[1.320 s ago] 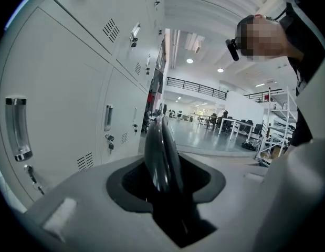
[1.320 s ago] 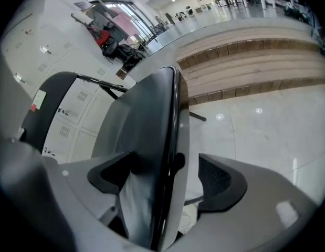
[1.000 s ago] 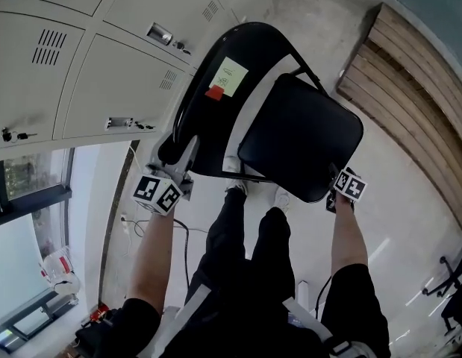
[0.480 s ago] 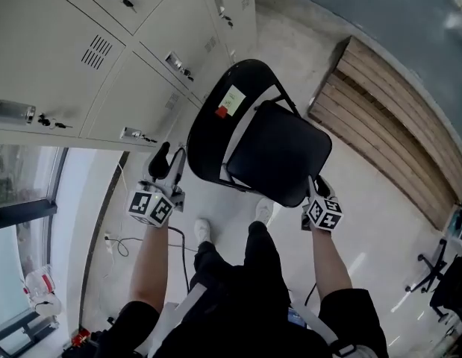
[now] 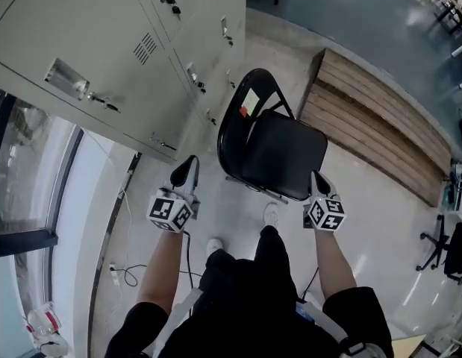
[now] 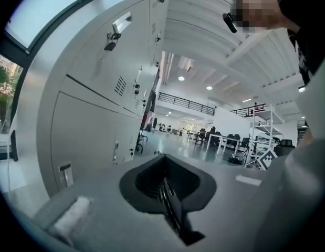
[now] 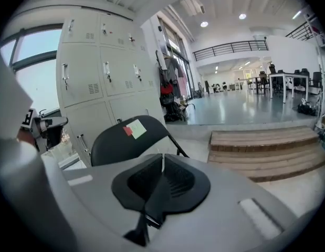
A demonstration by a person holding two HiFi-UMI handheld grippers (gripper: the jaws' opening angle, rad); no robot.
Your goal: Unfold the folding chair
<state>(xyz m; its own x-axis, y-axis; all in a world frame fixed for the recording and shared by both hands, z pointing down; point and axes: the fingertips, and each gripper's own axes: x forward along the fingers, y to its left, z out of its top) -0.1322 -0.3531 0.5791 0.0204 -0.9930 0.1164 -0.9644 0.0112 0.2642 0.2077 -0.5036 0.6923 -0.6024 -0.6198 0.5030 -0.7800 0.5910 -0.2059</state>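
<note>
1. The chair [image 5: 283,155] stood open on the floor [image 5: 372,230], seat level, between the lockers [image 5: 104,43] and the wooden step [image 5: 372,136]; a second before it was tilted and held at both sides
2. It had been let go, so I judged the unfolding done
3. The left claw [image 5: 189,164] had just closed, jaws together on nothing, near the chair's left side but apart from it
4. The right claw [image 5: 318,179] had just closed too, empty, just beside the seat's front corner; whether it touched I could not tell
</note>
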